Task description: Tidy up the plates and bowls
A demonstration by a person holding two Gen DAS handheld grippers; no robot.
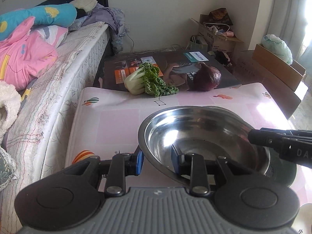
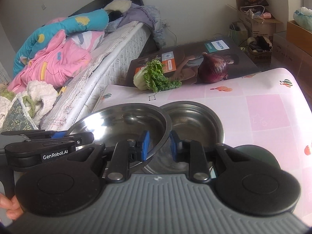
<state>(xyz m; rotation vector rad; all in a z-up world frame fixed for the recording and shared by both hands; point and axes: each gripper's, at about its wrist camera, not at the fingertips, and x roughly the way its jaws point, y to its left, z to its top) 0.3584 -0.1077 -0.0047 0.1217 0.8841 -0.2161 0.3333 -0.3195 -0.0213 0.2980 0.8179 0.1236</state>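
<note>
Between the blue pads of the left gripper (image 1: 157,160), the near rim of a shiny steel bowl (image 1: 197,136) is being pinched, one pad outside the wall and one inside, the jaws standing only a little apart on the thin metal. At the bowl's far right edge, the right gripper (image 2: 158,145) is clamping the rim in the same way, its pads narrowly spaced with the steel edge running between them. So the bowl is being carried by both grippers at once, mouth upward and tilting slightly, its round opening lying roughly level above the pink tablecloth (image 1: 109,124). In the right wrist view a second steel bowl (image 2: 195,120) is sitting just beyond and to the right of the held one, upright on the cloth, with a dark green dish (image 2: 267,156) showing partly beneath or beside it; which of the two I cannot tell. Both grippers are pointing steeply downward and forward across the table, approaching the bowl from opposite sides. A person's fingers (image 2: 11,208) are showing at the lower left corner of the right wrist view. Farther out, a leafy green vegetable (image 1: 148,81) and a red onion (image 2: 214,68) are lying on a printed box (image 1: 175,66) beyond the table's far edge, and a bed (image 1: 58,62) heaped with pink and blue bedding is standing along the left.
</note>
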